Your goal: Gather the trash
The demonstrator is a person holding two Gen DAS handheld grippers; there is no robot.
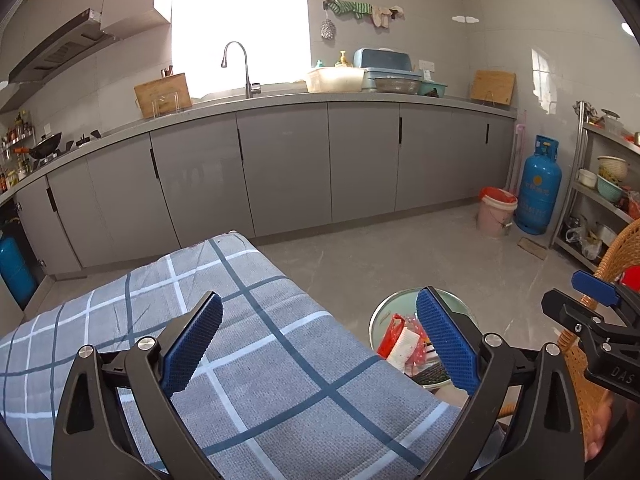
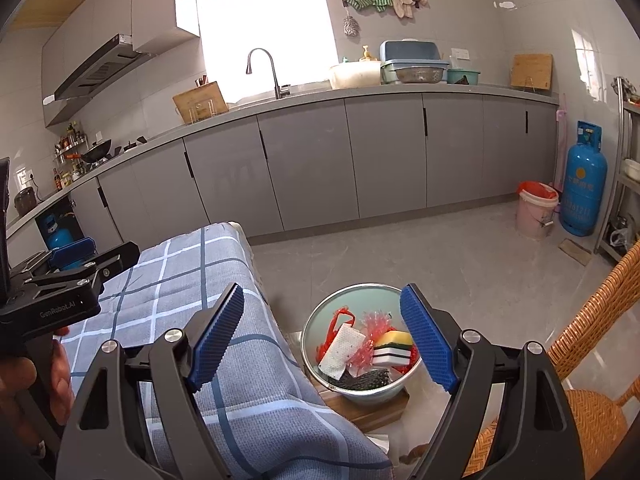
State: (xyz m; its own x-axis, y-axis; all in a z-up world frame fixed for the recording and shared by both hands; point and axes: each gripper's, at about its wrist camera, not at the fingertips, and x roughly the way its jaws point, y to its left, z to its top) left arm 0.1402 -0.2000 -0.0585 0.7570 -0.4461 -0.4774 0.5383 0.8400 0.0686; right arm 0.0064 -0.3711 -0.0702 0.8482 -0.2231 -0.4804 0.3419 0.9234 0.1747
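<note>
**A:** Look at the left gripper [image 1: 320,344], blue ribbed pads spread wide, nothing between them, hanging over the grey-and-blue checked cloth [image 1: 256,360] on the table.

**B:** And the right gripper [image 2: 324,336] is the same story: jaws apart, empty. One pad sits over the cloth's edge, the other above the far rim of the round metal bowl [image 2: 320,376].

**A:** That bowl is where the trash is. It stands on a dark wooden board [image 2: 372,412] just beside the draped table, lower than the tabletop.

**B:** Inside I see a yellow, white and green layered sponge [image 2: 394,346], a white textured rectangular pad [image 2: 342,350] leaning on a red plastic piece [image 2: 340,318], and a crinkled red-pink mesh net [image 2: 374,326] in between.

**A:** There's something dark and woven at the bottom [image 2: 360,380] too, perhaps a scouring mat; I can't make it out clearly from here.

**B:** Neither gripper touches the bowl or anything in it.

**A:** A hand [image 2: 36,384] is wrapped round the left gripper's handle, at the table's near corner.

**B:** Over to the right stands a woven orange wicker chair [image 2: 592,344], close to the bowl.

**A:** Further out, across the pale tiled floor, a pink plastic bucket with a red liner bag [image 2: 536,210] sits just beside a tall blue gas cylinder [image 2: 584,184] at the end of the grey cabinets [image 2: 384,152].

**B:** And behind it all, the worktop with a curved steel tap [image 2: 266,70] under the bright window.
</note>
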